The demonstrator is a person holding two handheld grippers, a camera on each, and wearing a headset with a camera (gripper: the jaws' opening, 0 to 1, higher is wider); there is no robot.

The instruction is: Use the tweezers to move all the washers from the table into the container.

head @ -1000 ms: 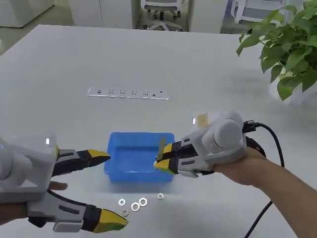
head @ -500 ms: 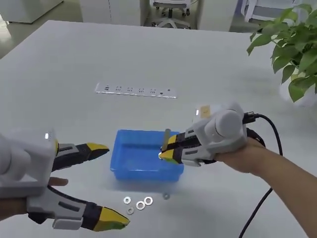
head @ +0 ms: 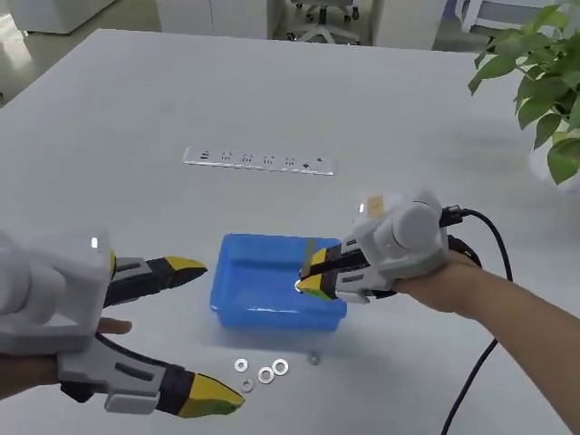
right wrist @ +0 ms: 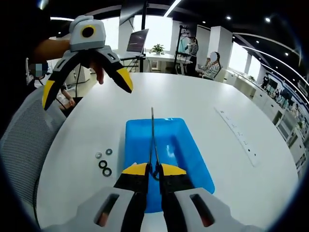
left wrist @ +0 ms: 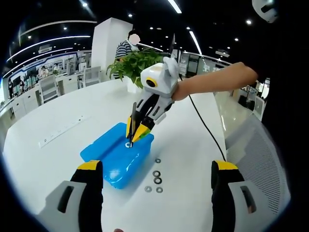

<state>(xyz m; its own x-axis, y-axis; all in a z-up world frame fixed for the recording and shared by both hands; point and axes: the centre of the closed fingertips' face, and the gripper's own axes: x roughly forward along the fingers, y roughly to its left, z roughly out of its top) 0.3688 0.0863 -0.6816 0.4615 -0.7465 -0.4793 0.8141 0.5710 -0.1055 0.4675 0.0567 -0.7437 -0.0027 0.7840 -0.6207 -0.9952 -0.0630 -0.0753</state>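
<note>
A blue container sits on the white table, and is also seen as the container and the container. My right gripper hangs over its right part, shut on the thin metal tweezers. The tweezers point down into the container, and a small ring shows at their tip. Several washers lie on the table just in front of the container, seen too as the washers and the washers. My left gripper is open, left of the washers, holding nothing.
A white power strip lies further back on the table. A green plant stands at the far right. The right gripper's black cable trails off to the right. Chairs stand beyond the table's far edge.
The head camera has shifted, so the scene sits slightly right. The right gripper has kept the tweezers over the container, tilting them lower. The left gripper stays open.
</note>
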